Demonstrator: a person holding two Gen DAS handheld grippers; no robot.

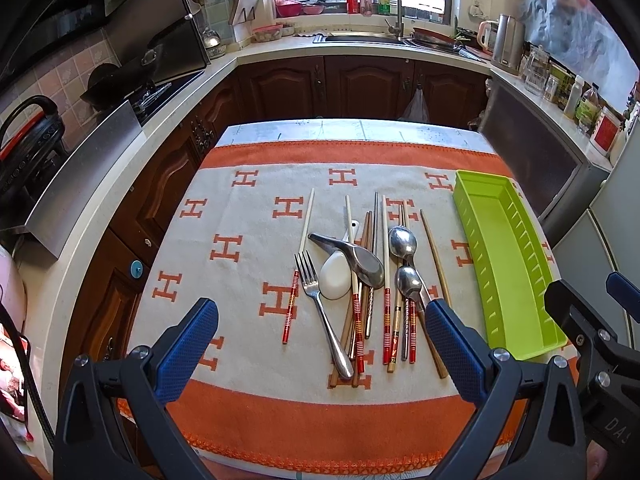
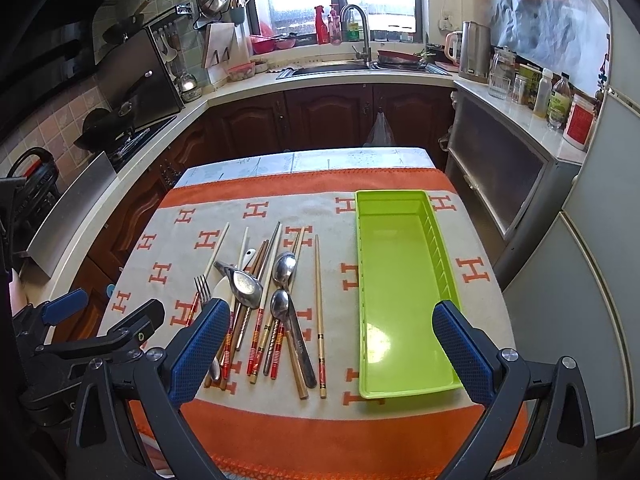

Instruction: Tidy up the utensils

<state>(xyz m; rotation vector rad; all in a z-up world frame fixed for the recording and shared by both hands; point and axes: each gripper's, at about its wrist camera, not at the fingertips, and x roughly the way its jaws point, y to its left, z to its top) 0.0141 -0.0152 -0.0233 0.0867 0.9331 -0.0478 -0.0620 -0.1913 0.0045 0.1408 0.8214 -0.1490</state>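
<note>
A pile of utensils lies mid-table on an orange and cream towel (image 1: 248,264): a fork (image 1: 320,308), a white spoon (image 1: 335,276), a steel ladle spoon (image 1: 360,260), two steel spoons (image 1: 404,244), and several chopsticks (image 1: 386,300). An empty green tray (image 1: 504,264) lies to their right; it also shows in the right wrist view (image 2: 400,300). My left gripper (image 1: 320,344) is open and empty above the pile's near end. My right gripper (image 2: 332,348) is open and empty, between the pile (image 2: 256,300) and the tray.
The table stands in a kitchen with dark wood cabinets (image 1: 360,84) beyond it. A counter with a stove (image 1: 132,92) runs along the left, a sink (image 1: 360,38) at the back, a fridge (image 2: 600,240) at the right.
</note>
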